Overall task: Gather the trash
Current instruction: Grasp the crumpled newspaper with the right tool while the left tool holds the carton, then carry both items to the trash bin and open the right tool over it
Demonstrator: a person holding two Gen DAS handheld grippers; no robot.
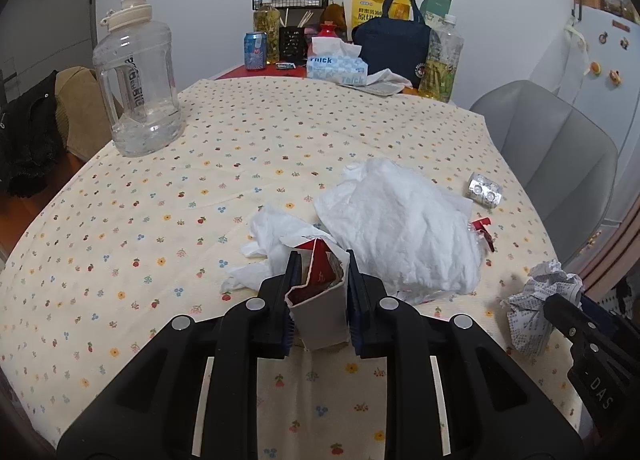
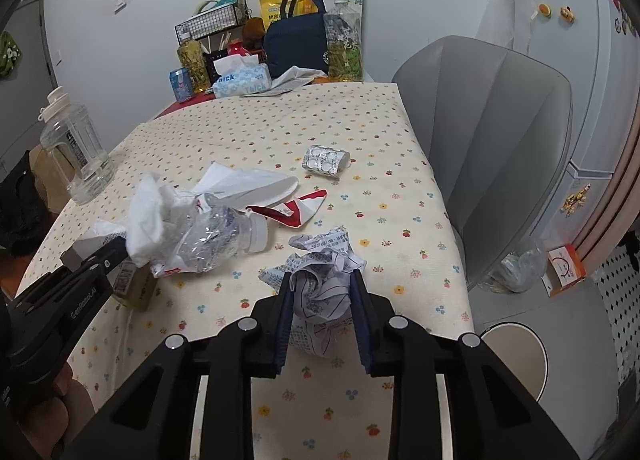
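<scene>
Closest to the left wrist camera, the left tool is clamped on one small torn carton, grey outside and red inside, held just above the flowered cloth of the counter. Closest to the right wrist camera, the right tool has its two dark pads pressed against the sides of one crumpled printed paper ball, which sits near the counter's right edge. No earlier view is given to compare.

Loose trash on the cloth counts as follows: one crushed clear plastic bottle with a white cap, lying on its side and touching a heap of crumpled white tissues; one red-and-white torn wrapper just beyond the bottle; one foil blister pack further toward the right edge, apart from the rest.

At the counter's left edge stands one large clear jug. Along the far edge are one tissue box, one blue can, two bottles of yellow liquid, and one navy bag. One grey chair stands beside the right edge.

Both tools point forward and steeply downward at the cloth. Fingers of the person's left hand show under the left tool's body.
</scene>
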